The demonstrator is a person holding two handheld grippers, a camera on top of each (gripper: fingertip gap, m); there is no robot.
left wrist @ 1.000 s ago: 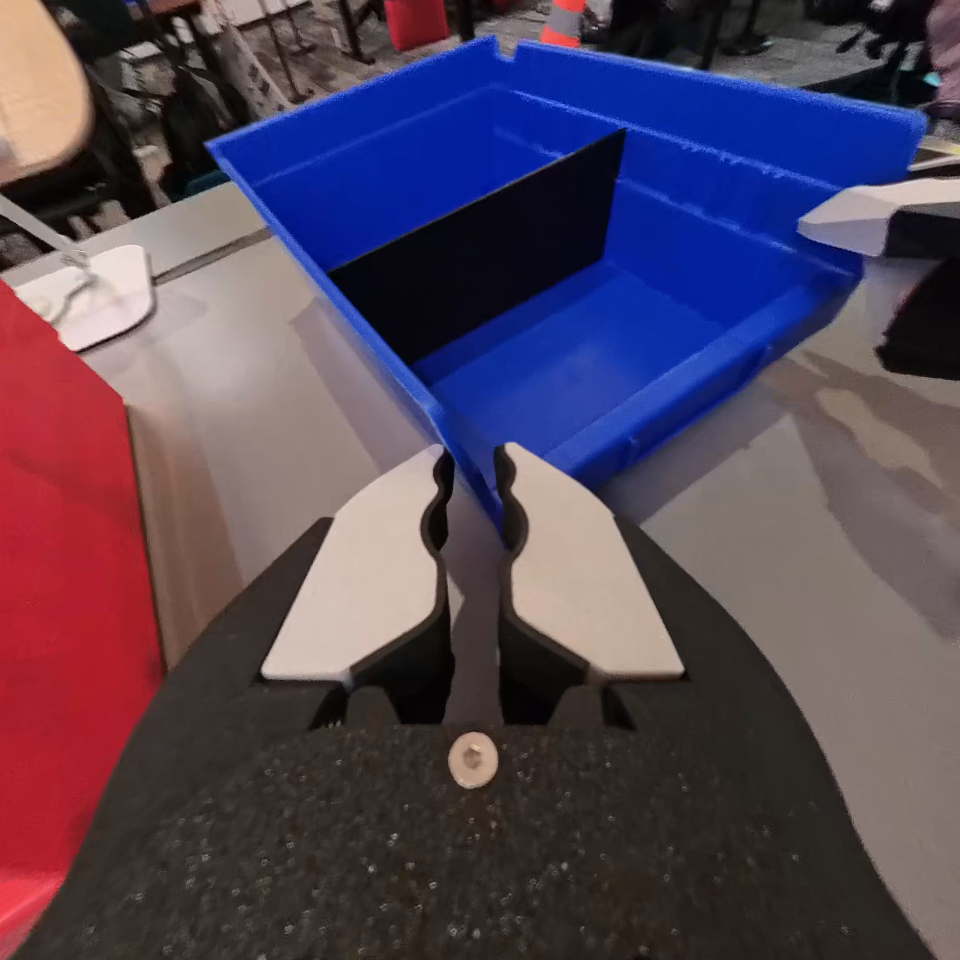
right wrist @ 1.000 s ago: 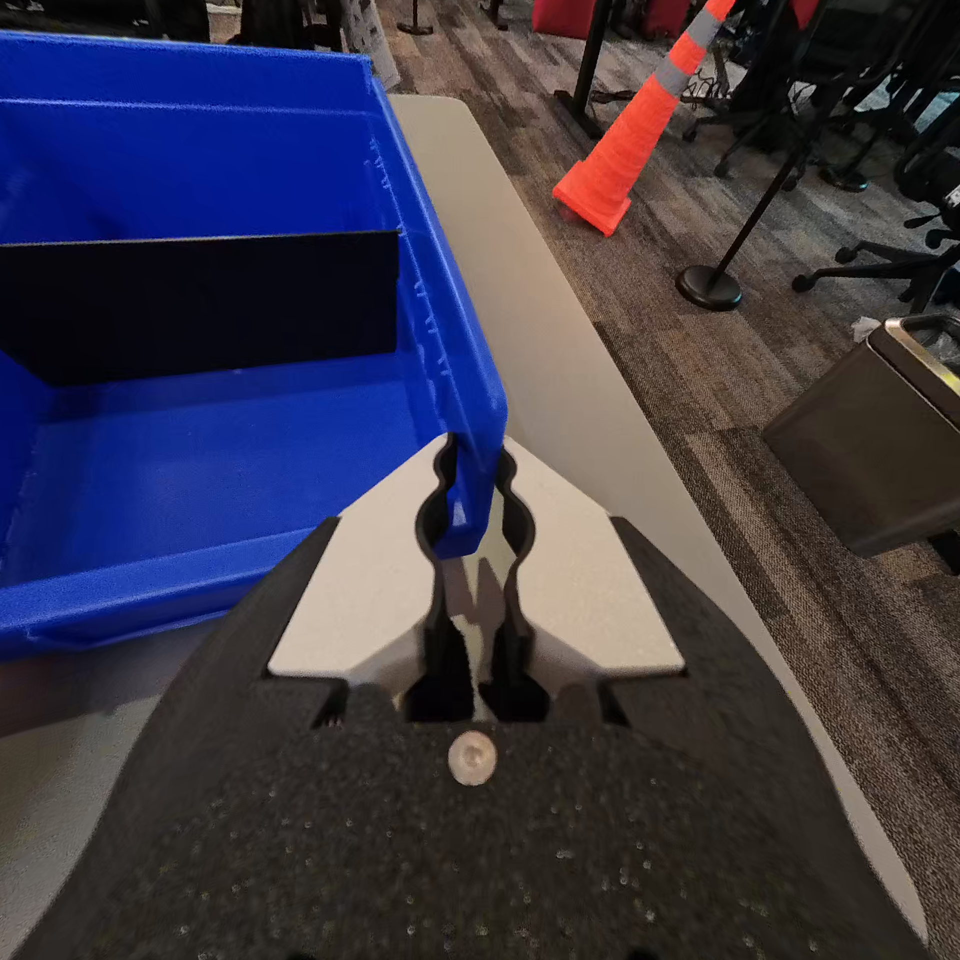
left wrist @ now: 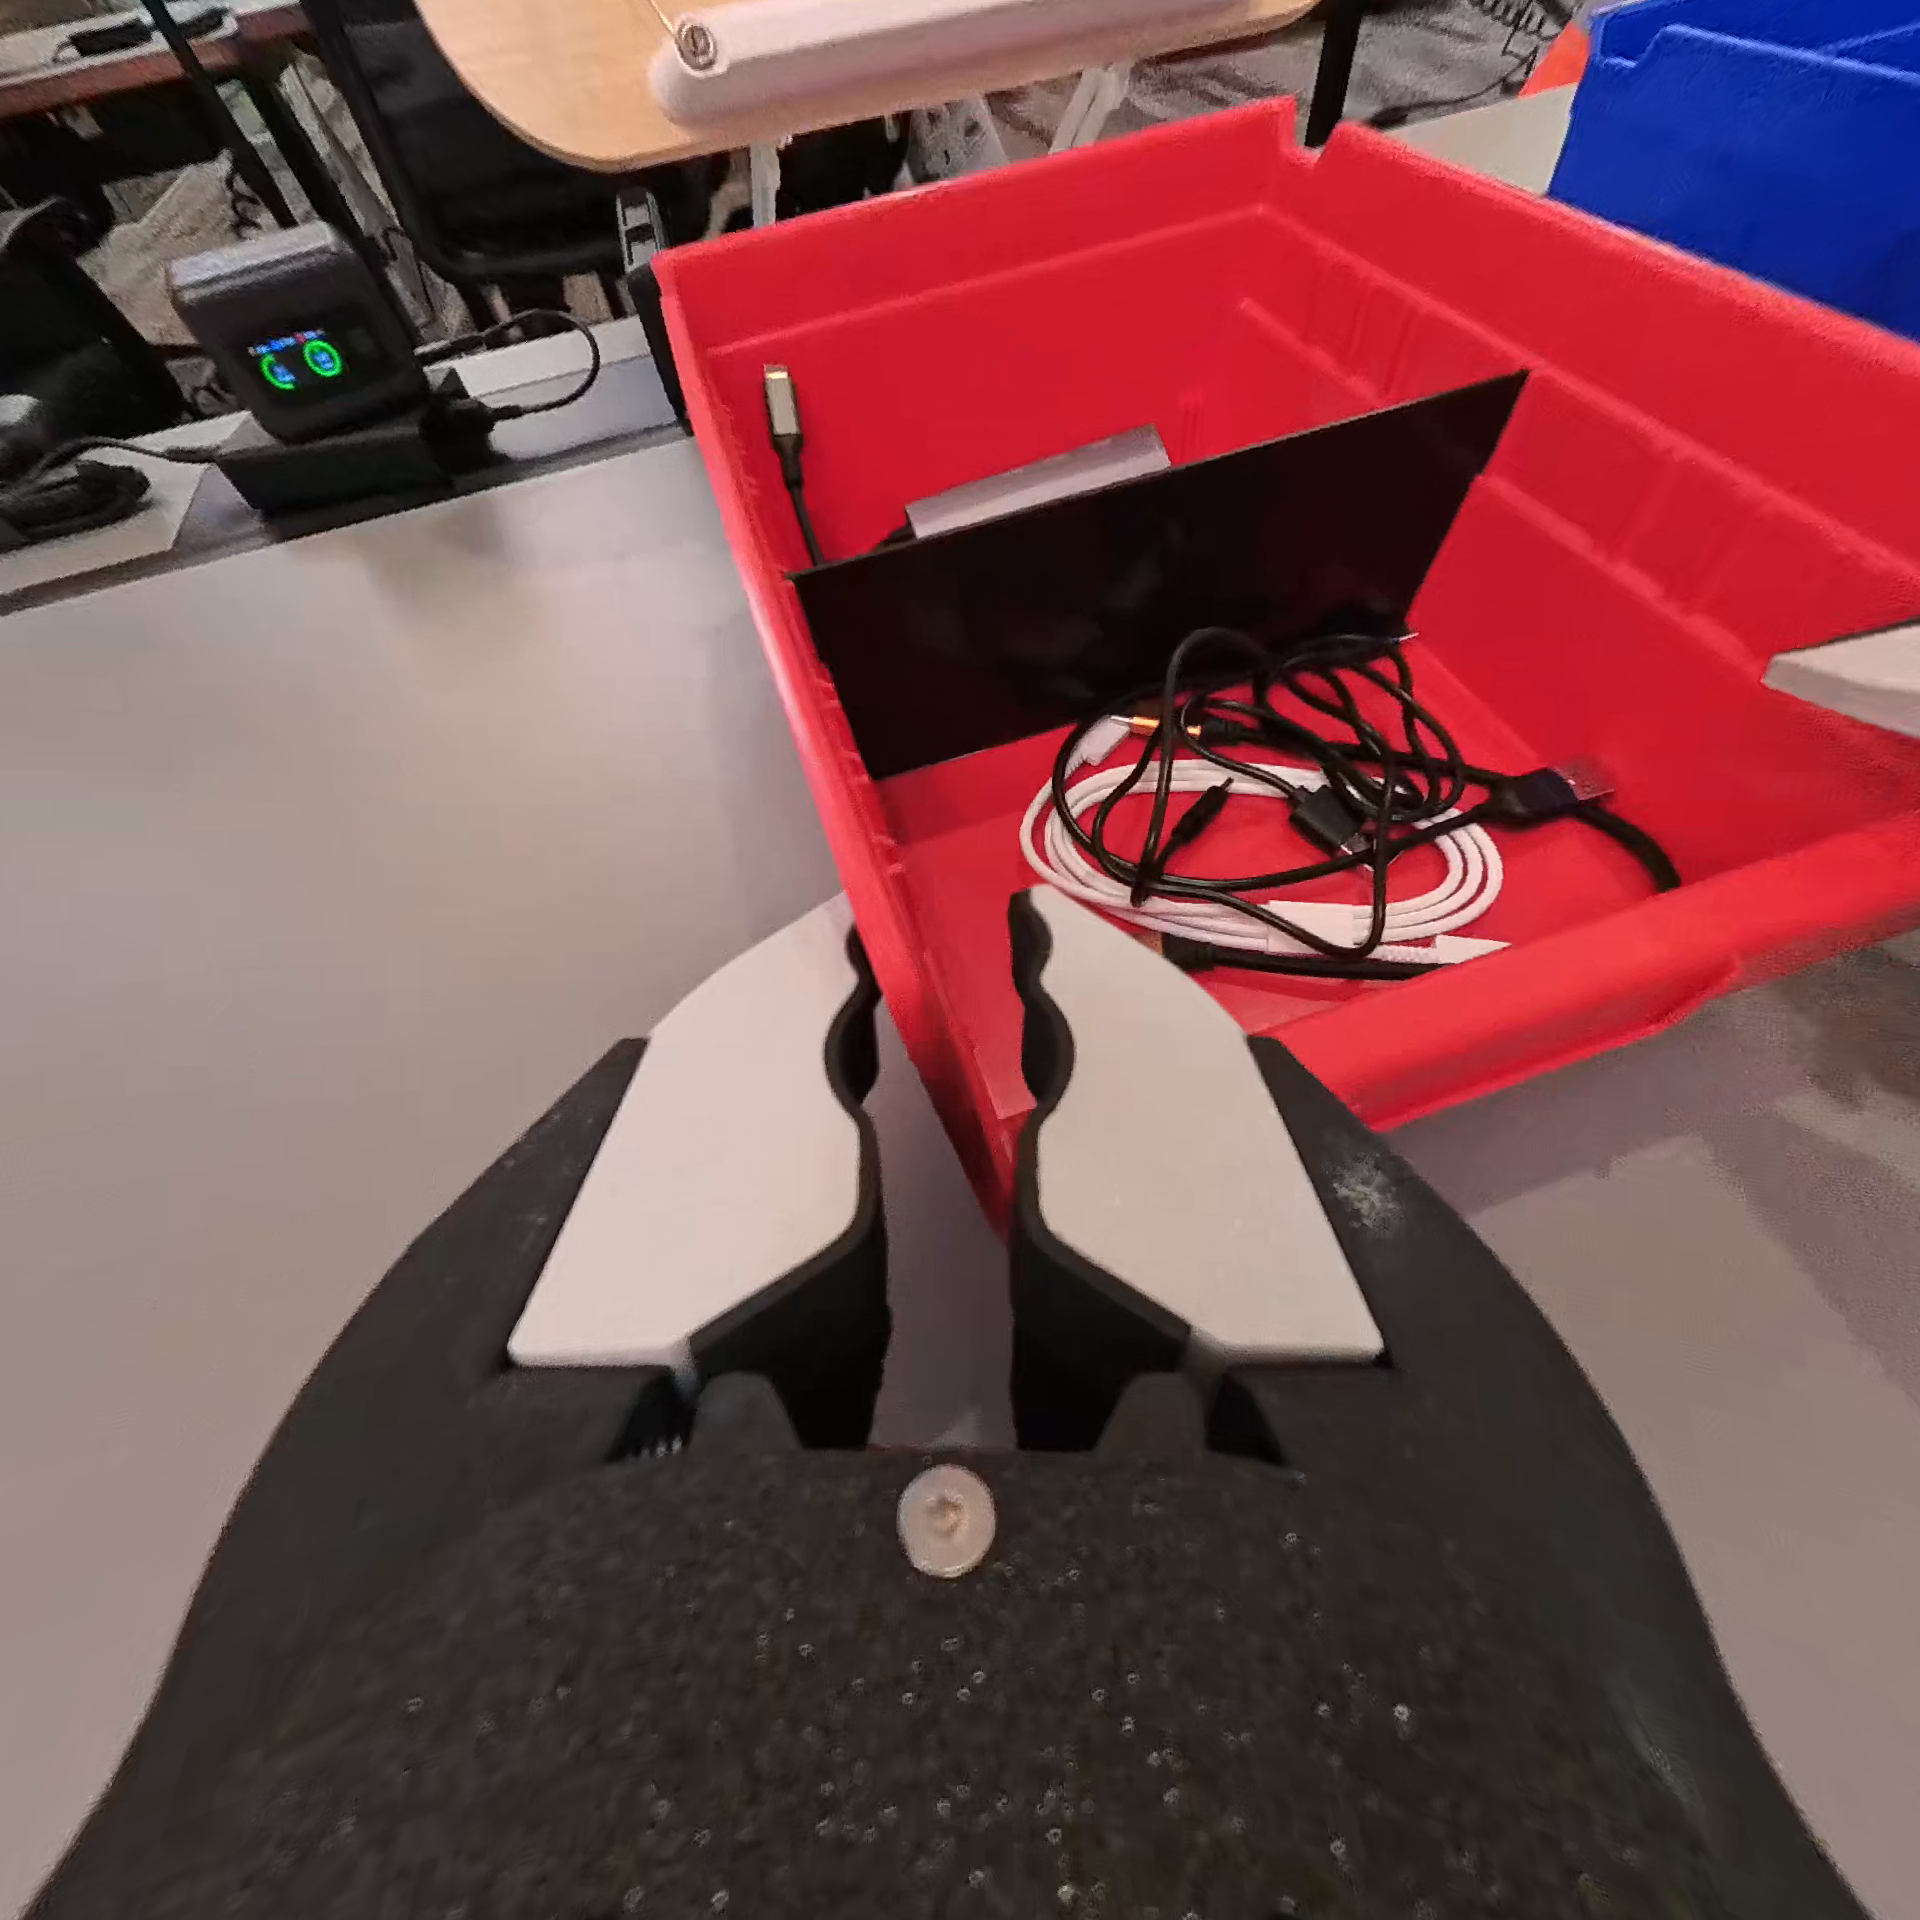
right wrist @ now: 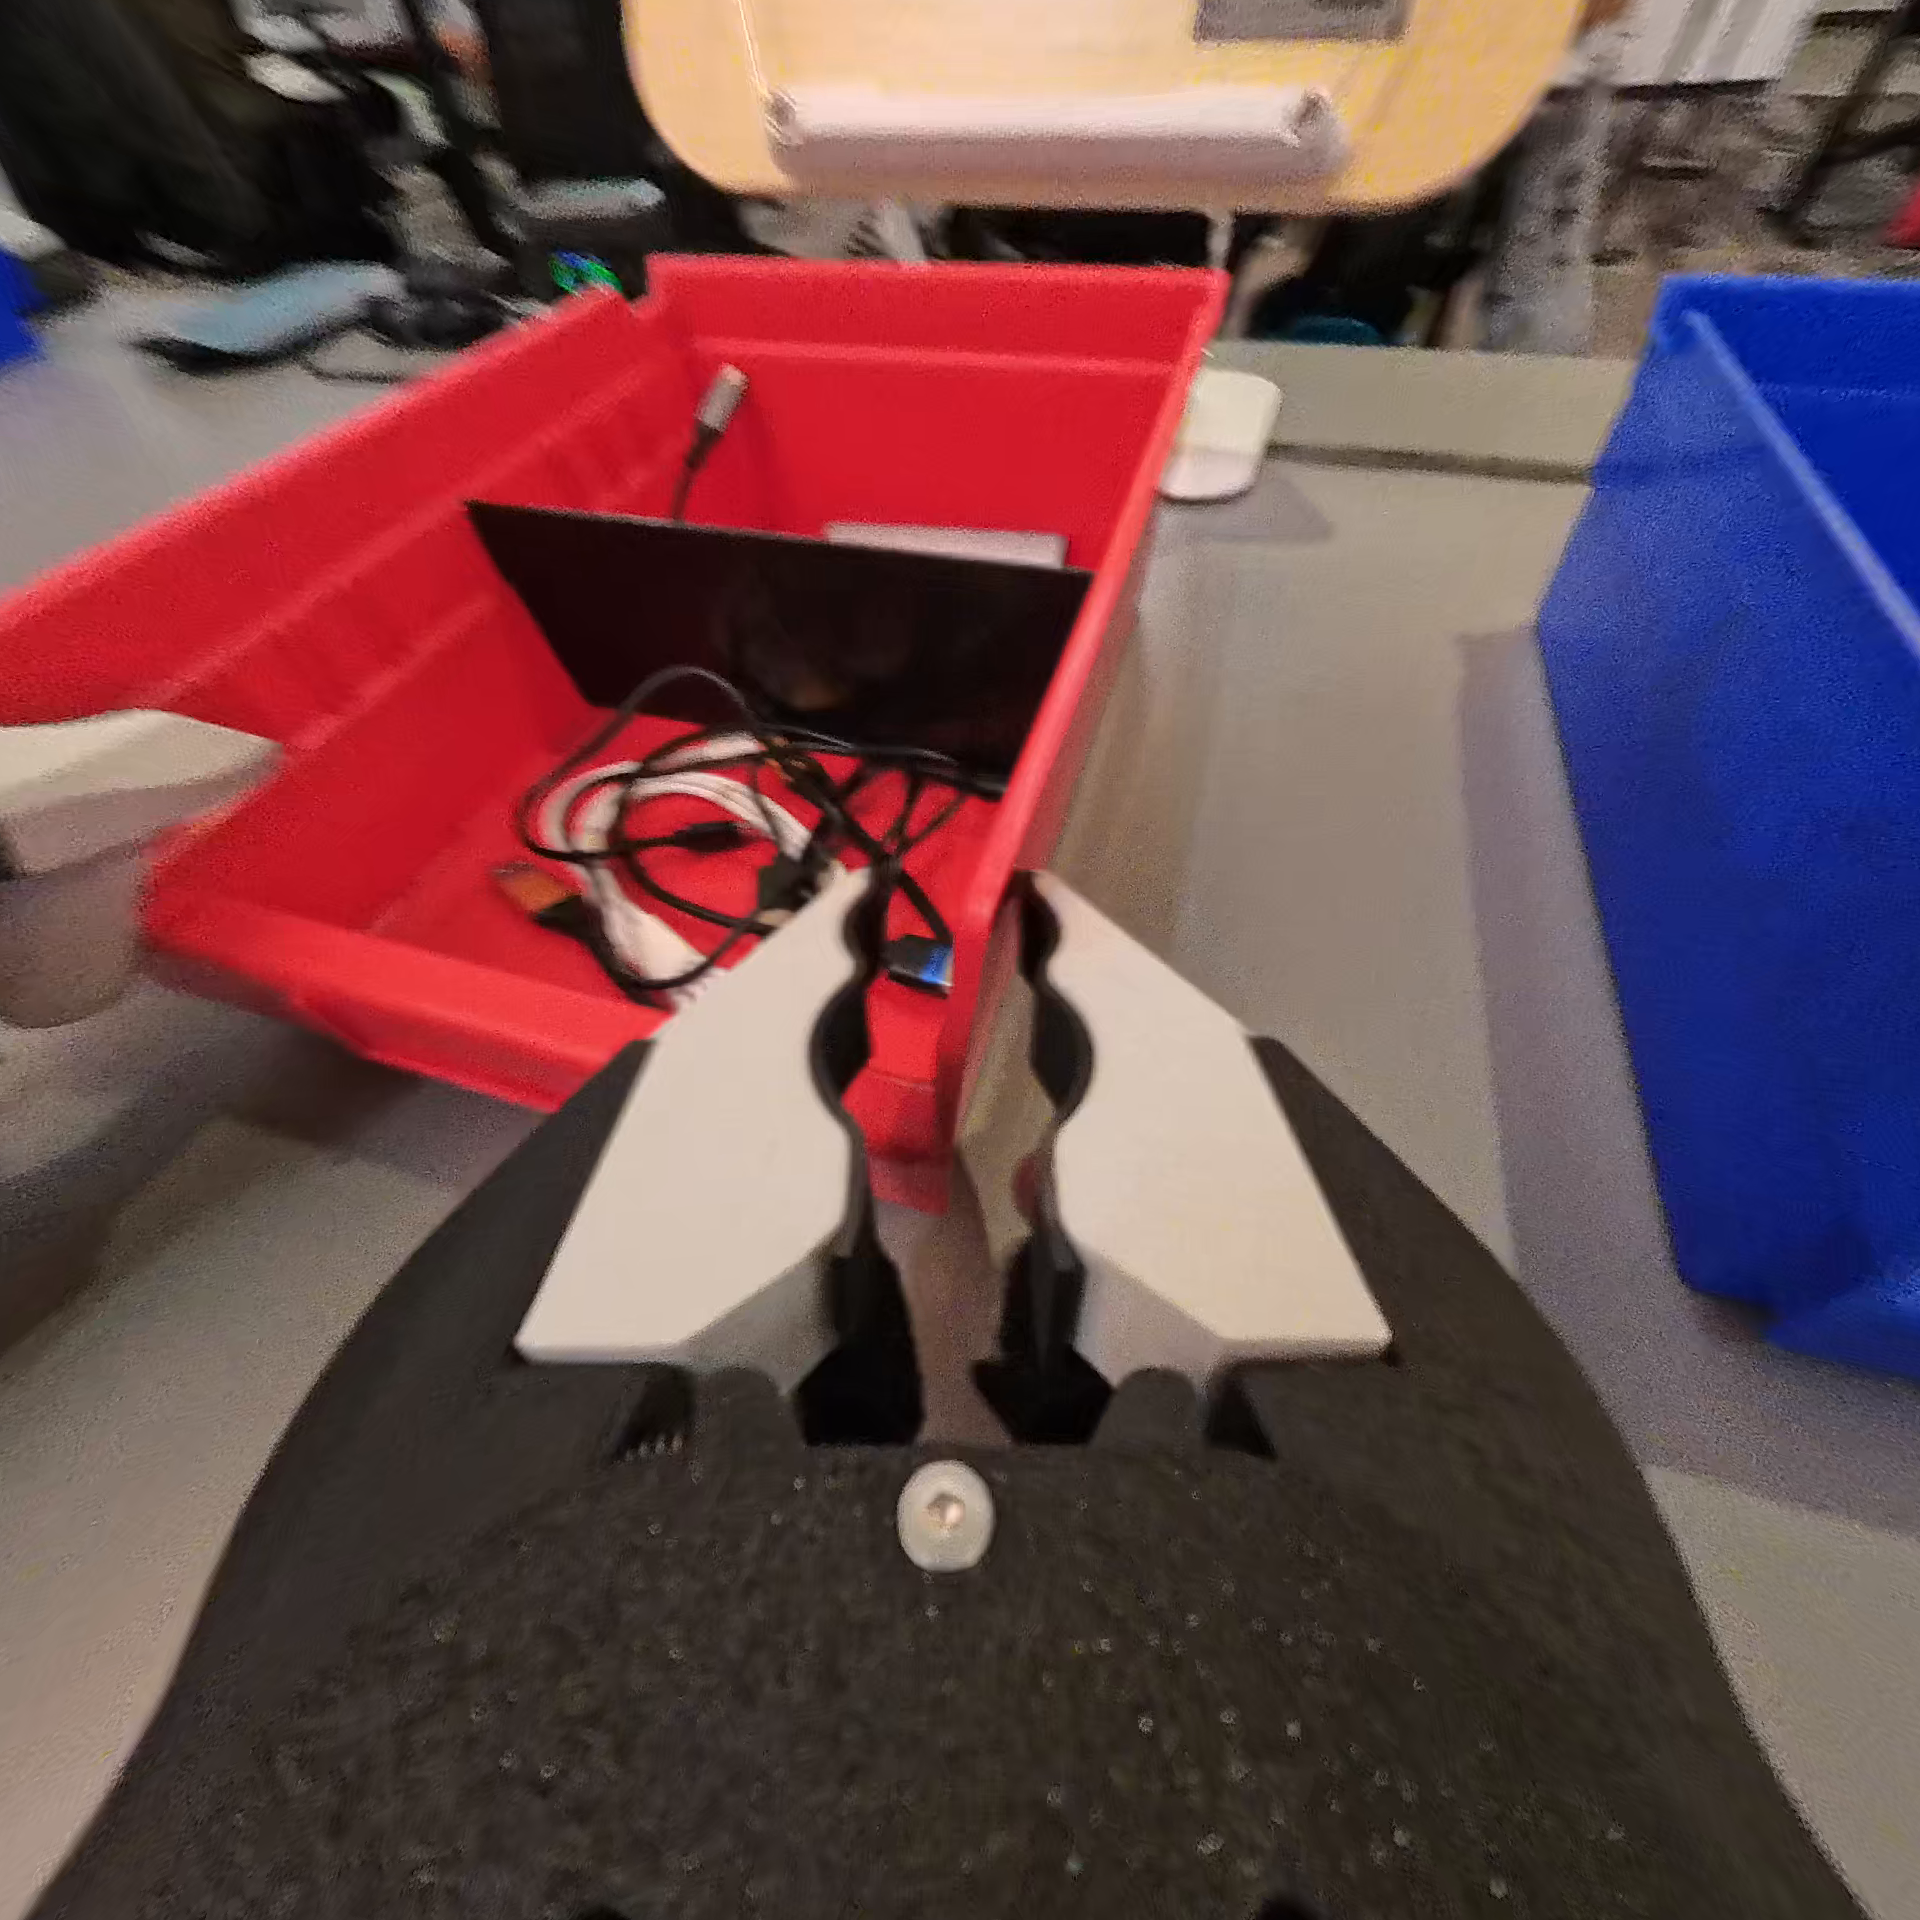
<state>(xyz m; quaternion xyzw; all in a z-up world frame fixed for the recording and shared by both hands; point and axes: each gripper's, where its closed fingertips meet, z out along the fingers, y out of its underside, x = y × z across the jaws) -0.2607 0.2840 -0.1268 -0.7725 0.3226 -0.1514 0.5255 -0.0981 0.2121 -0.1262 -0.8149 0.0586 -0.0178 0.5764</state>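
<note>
You had your left gripper (left wrist: 935,914) and right gripper (right wrist: 940,894) parted, each straddling a near corner of the red bin (left wrist: 1195,239), likely ready to grip.

Left hand-held gripper (left wrist: 940,914) fingers parted, right hand-held gripper (right wrist: 940,888) likewise parted, both level

left wrist: close at red bin (left wrist: 1558,997) near-left corner | right wrist: near-right corner | shared: bin interior
</note>
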